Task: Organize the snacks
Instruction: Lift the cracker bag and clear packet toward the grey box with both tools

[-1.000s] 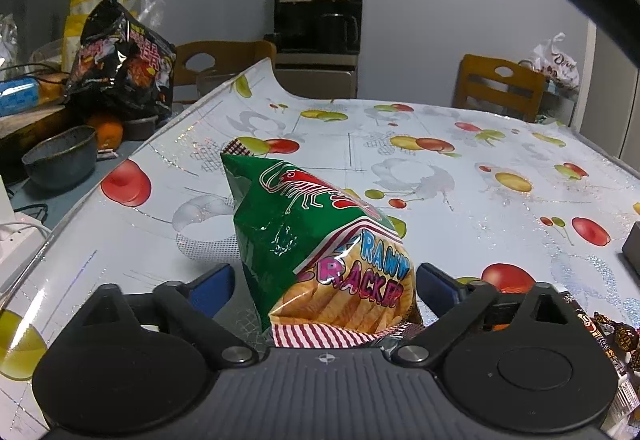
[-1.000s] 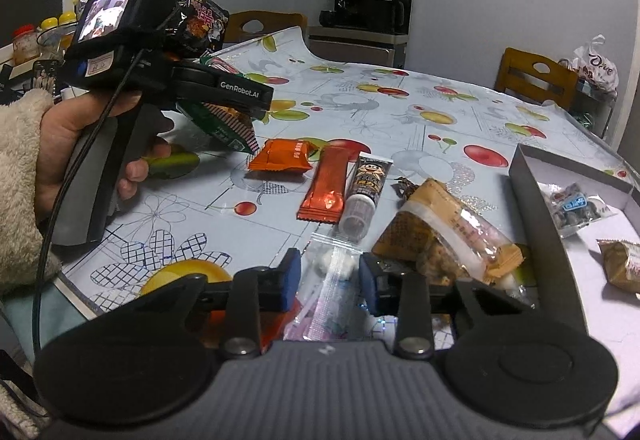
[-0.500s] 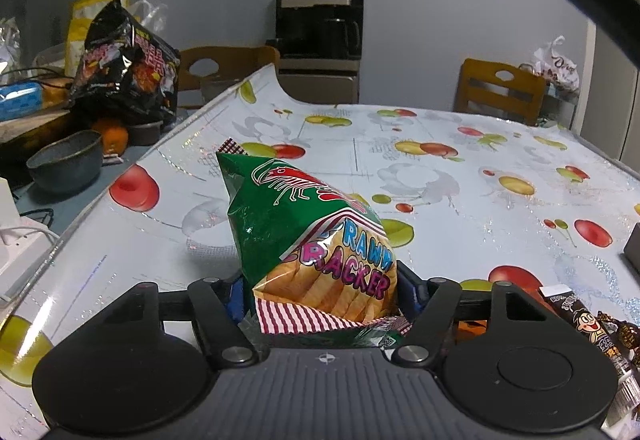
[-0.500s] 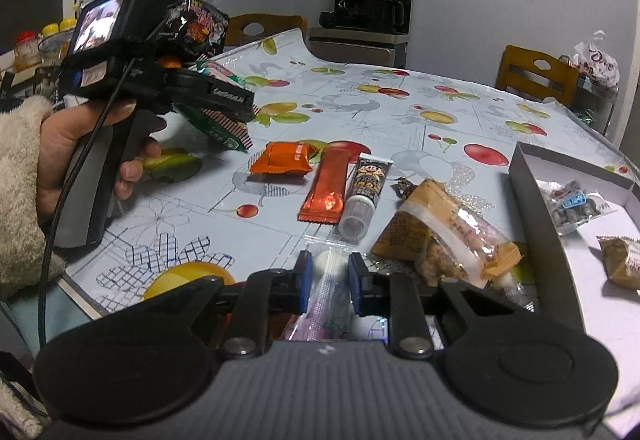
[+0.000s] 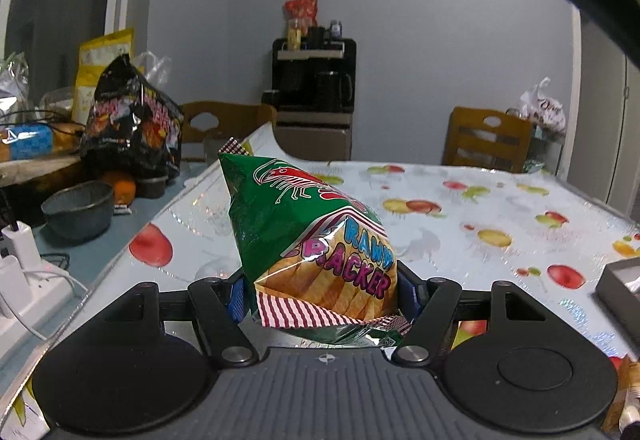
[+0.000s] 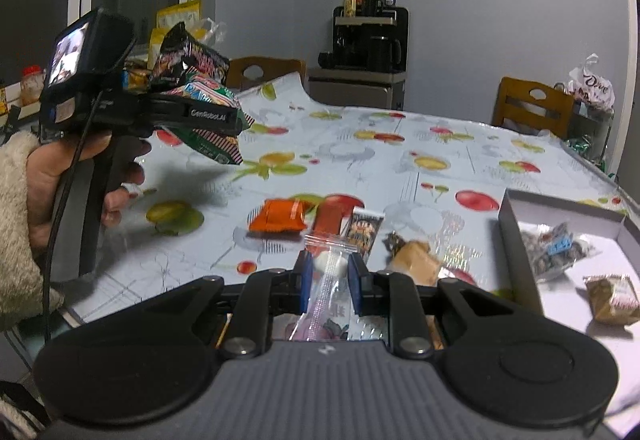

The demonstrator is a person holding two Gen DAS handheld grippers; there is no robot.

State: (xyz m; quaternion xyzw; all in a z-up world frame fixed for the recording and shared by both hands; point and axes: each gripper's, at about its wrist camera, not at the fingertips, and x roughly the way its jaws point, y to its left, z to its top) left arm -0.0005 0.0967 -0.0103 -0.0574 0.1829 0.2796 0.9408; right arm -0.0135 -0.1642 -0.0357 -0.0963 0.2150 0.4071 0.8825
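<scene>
My left gripper (image 5: 322,290) is shut on a green prawn cracker bag (image 5: 308,240), which hangs lifted off the fruit-print table (image 5: 460,224). In the right wrist view the same bag (image 6: 208,112) sticks out of that left gripper (image 6: 224,120), raised above the table at the left. My right gripper (image 6: 330,276) is shut on a clear packet of white sweets (image 6: 330,268) and holds it above the table. Below and beyond it lie an orange pouch (image 6: 280,216), an orange-red bar (image 6: 330,216), a small dark printed packet (image 6: 364,228) and a tan wrapped snack (image 6: 416,260).
A grey open box (image 6: 516,240) at the right holds a dark candy packet (image 6: 556,248) and a brown wrapped snack (image 6: 612,298). A side counter at the left carries a black chip bag (image 5: 132,120), a bowl (image 5: 78,208) and a power strip (image 5: 24,280). Wooden chairs (image 5: 484,140) stand behind the table.
The left gripper closed on the prawn cracker bag and lifted it off the table. The right gripper closed on the clear sweet packet and raised it slightly.
</scene>
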